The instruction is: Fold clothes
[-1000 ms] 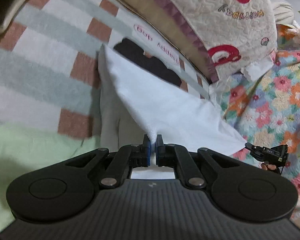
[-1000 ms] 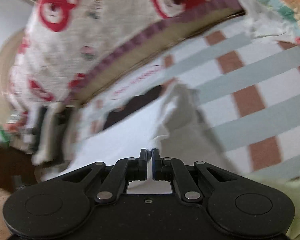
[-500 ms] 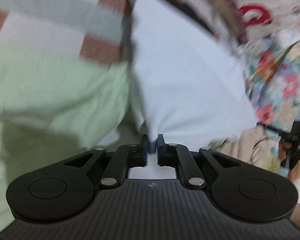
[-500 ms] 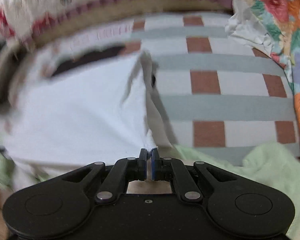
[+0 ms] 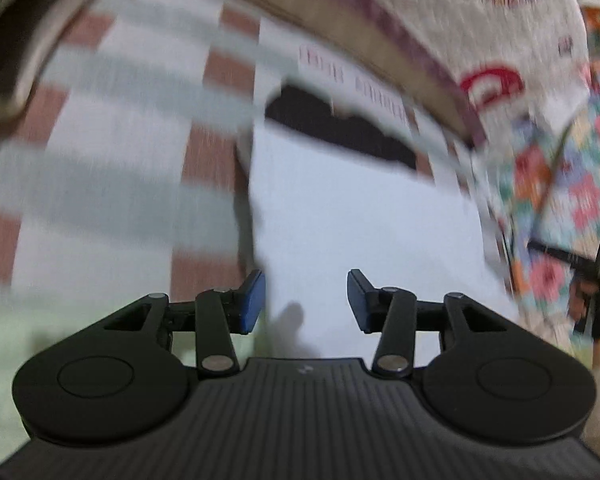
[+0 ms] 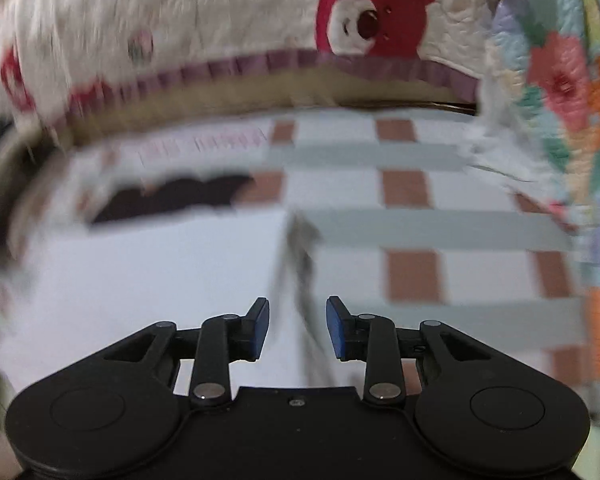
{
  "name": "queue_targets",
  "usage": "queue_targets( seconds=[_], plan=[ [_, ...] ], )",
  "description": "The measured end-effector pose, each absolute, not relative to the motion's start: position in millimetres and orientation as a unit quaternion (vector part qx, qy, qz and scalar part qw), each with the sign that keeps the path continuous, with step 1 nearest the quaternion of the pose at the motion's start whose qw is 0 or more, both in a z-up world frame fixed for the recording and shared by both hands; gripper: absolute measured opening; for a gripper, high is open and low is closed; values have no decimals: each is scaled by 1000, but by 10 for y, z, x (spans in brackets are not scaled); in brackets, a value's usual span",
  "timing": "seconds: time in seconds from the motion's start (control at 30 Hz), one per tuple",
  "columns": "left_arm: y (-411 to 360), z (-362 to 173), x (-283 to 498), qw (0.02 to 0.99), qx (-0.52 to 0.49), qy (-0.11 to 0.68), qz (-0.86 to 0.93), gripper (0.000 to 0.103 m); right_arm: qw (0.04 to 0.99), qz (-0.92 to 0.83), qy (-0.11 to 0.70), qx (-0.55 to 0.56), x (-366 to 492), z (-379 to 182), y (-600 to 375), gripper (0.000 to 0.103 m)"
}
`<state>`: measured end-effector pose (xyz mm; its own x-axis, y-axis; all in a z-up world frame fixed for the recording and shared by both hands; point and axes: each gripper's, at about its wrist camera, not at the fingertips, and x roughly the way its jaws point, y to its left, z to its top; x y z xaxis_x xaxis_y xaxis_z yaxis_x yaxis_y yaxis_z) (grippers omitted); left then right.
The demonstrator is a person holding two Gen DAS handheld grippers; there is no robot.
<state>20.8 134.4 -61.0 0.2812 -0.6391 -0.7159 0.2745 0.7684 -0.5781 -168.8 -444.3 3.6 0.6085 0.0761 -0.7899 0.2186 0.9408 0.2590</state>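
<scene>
The white garment (image 5: pixel 364 216) lies flat on the checked bedsheet (image 5: pixel 112 152), its near edge just ahead of both tools. The left gripper (image 5: pixel 306 300) is spreading its jaws, nothing pressed between the blue pads (image 5: pixel 252 306); the cloth's near left corner sits below the gap, let go. The right gripper (image 6: pixel 298 328) is likewise opening, with the garment's (image 6: pixel 140 280) right edge running under the gap and no pad touching it.

The step in hand looks like releasing a finished fold. To do it well, both tools should lift clear straight back so the pads do not drag the hem and spoil the crease; the left and right edges look fairly parallel, so little smoothing should be needed.

A dark print or patch (image 5: pixel 340 128) shows at the garment's far edge. Pale green cloth (image 5: pixel 60 320) lies bunched beside the near left corner and could get caught in the next fold. A bear-patterned quilt (image 6: pixel 260 20) rises behind, and a floral quilt (image 6: pixel 560 80) crowds the right side, limiting room there
</scene>
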Motion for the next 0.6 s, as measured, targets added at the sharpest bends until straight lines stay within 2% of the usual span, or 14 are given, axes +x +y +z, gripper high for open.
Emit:
queue_targets(
  seconds=[0.07,0.13,0.23,0.3,0.43,0.57,0.6],
  plan=[
    [1200,-685,382,813,-154,485,-285,49,888,-32,422,179,-1450,-172,-4493,37],
    [1042,-837,607,822,-129,468,-298,49,893,-28,413,177,-1214,-368,-4494,46],
    [803,-1082,918,830,-88,463,-299,50,899,-30,417,130,-911,-600,-4444,49],
    [757,-1236,1036,822,-104,471,-305,50,897,-31,426,111,-757,-742,-4446,50],
    [830,-1443,1197,811,-169,476,-294,50,884,-52,441,144,-639,-1009,-4629,50],
    [785,-1544,1226,797,-177,487,-311,51,868,-32,444,221,-663,-1276,-4822,53],
    [744,-1549,1215,798,-171,484,-315,52,864,-25,445,235,-664,-1336,-4845,56]
  ],
)
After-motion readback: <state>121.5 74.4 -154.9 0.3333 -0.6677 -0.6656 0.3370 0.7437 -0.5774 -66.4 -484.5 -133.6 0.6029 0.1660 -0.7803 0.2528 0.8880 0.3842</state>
